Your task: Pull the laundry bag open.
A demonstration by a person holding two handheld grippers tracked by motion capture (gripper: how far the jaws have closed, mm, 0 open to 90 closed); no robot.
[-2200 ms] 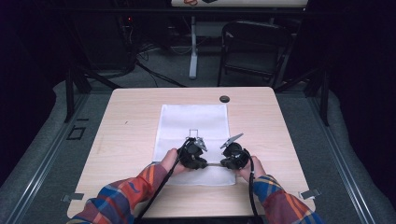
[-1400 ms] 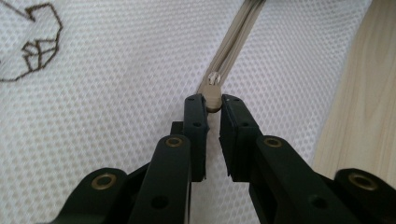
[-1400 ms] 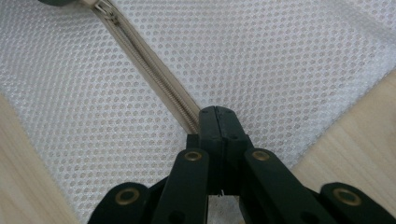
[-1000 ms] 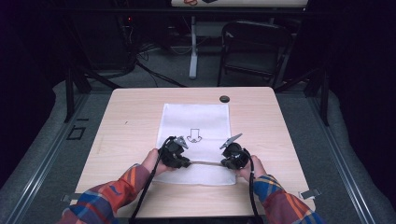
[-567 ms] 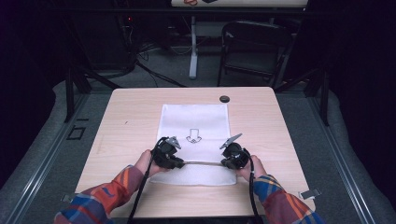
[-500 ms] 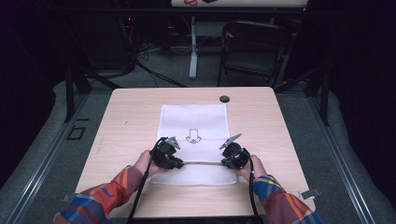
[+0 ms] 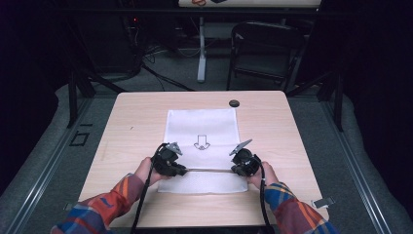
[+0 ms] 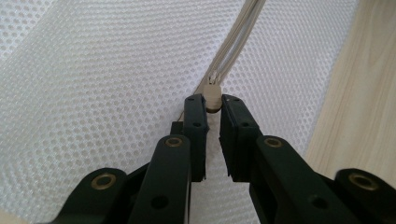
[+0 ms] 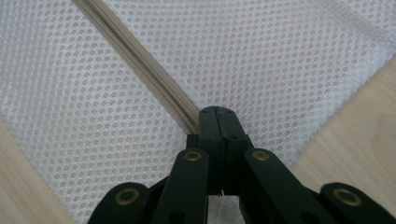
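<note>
Mesh fabric of a white laundry-style bag (image 7: 202,131) lies flat at the middle of our table (image 7: 126,126), with a beige zipper (image 7: 207,170) running across its near end. Since two seconds ago, our left hand has travelled leftward along that zipper line, from close beside the right hand to nearly the bag's left edge, while the right hand has kept its place. We judge that the slider has been drawn almost the full length of the track, so the zipper run is close to its end.

Our right gripper (image 7: 238,165) is pressed fully together, pinching the zipper tape (image 9: 140,65) and mesh at the bag's right end to anchor it. Our left gripper (image 7: 181,169) stands only a sliver apart, its fingertips (image 8: 195,109) clamped on the small beige zipper pull (image 8: 212,95), from which the tracks fan away in the left gripper view. A small black disc (image 7: 234,103) sits beyond the bag.
</note>
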